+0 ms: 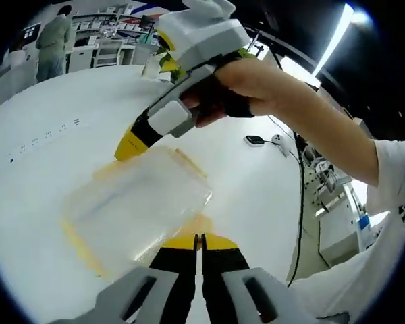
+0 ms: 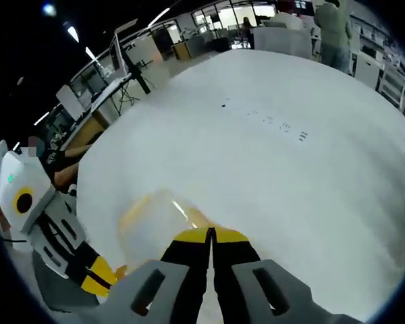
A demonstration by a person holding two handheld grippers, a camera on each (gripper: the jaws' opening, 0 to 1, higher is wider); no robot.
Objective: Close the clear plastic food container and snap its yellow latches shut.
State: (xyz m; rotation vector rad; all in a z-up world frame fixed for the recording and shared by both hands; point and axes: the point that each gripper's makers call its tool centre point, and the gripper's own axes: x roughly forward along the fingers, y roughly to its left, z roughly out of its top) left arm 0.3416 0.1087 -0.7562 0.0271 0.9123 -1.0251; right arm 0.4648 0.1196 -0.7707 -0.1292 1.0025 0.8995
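The clear plastic container lies on the white table, its lid on and yellow latches along its edges. My left gripper is shut, its yellow tips against the near yellow latch. The right gripper, held by a hand, comes in from above and touches the container's far yellow edge. In the right gripper view the container sits just past my shut right gripper, whose tips rest on its rim. The left gripper shows at the lower left, by the container's other side.
A small dark device with a cable lies on the table to the right. Small black marks dot the tabletop. A person stands by shelves beyond the table's far edge. Desks and a tripod stand in the background.
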